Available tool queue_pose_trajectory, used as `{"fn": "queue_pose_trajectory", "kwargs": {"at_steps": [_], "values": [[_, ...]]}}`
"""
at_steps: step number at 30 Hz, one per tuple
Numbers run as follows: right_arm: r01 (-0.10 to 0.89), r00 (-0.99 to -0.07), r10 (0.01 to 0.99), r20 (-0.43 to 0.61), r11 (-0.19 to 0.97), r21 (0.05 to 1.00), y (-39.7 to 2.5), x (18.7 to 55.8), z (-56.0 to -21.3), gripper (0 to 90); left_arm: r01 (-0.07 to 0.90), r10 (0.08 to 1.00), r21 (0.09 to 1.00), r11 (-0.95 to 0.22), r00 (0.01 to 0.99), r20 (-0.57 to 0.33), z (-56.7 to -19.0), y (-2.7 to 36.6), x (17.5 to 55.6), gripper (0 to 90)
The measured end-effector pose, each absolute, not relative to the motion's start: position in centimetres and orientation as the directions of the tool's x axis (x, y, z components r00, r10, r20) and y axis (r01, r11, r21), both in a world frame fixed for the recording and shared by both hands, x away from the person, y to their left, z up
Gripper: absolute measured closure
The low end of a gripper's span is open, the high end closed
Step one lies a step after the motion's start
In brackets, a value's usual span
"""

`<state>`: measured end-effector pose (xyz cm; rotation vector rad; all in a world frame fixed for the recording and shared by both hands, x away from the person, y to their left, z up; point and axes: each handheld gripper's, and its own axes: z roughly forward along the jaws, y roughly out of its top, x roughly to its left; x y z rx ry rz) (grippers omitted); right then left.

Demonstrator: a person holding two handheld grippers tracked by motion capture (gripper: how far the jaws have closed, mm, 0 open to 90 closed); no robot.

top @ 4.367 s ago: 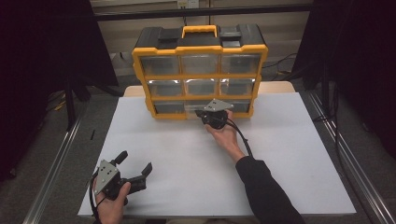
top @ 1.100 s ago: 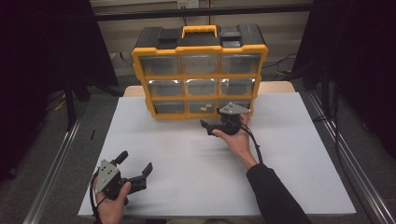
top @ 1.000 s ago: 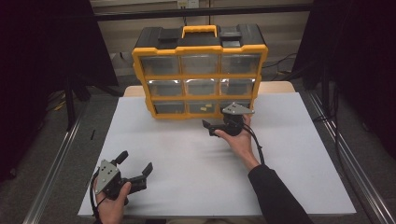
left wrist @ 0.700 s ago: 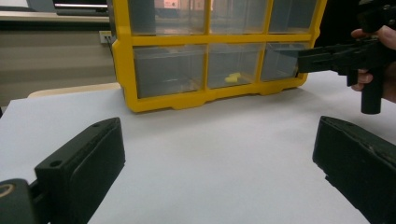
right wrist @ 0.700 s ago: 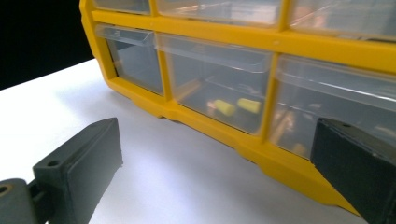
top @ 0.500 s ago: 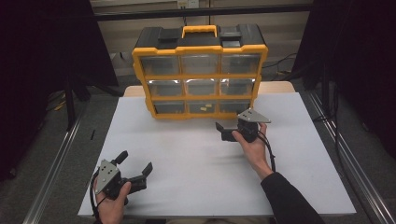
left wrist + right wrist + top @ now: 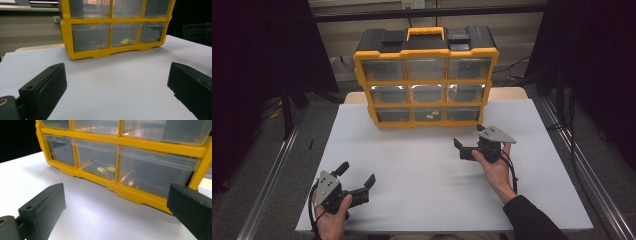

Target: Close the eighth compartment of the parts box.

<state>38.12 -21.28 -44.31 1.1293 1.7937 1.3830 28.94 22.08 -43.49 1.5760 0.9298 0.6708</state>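
Note:
A yellow organizer point(image 7: 426, 75) with nine clear drawers and a black top stands at the back of the white table point(image 7: 427, 190). All its drawers look pushed in. Two small yellow pieces point(image 7: 430, 116) lie in the bottom middle drawer, also seen as yellow pieces point(image 7: 124, 41) and yellow pieces point(image 7: 105, 170). My right gripper point(image 7: 460, 149) hovers in front of the organizer's lower right corner, open and empty, its jaws pointing left. My left gripper point(image 7: 357, 173) rests near the front left of the table, open and empty. Each gripper's own view, left gripper point(image 7: 115, 82) and right gripper point(image 7: 115, 202), has bare table between the jaws.
Metal rails point(image 7: 272, 175) run along both sides of the table, with dark curtains beyond. The right gripper's cable point(image 7: 512, 167) trails back over the hand. A wide stretch of white table lies between the two grippers.
My right gripper has drawn back from the organizer's bottom row, moving right and toward the person. The left gripper has stayed where it was.

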Motion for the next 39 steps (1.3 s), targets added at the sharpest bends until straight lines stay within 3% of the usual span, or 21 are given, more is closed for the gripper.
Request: {"fn": "queue_pose_trajectory", "kwargs": {"at_steps": [39], "values": [[0.217,-0.346,0.938,0.011,0.068,0.974,-28.0,30.2,-43.4,0.5,0.216,0.856,0.975,-0.053,0.512,-0.067,-43.5,22.1,28.9,2.5]]}}
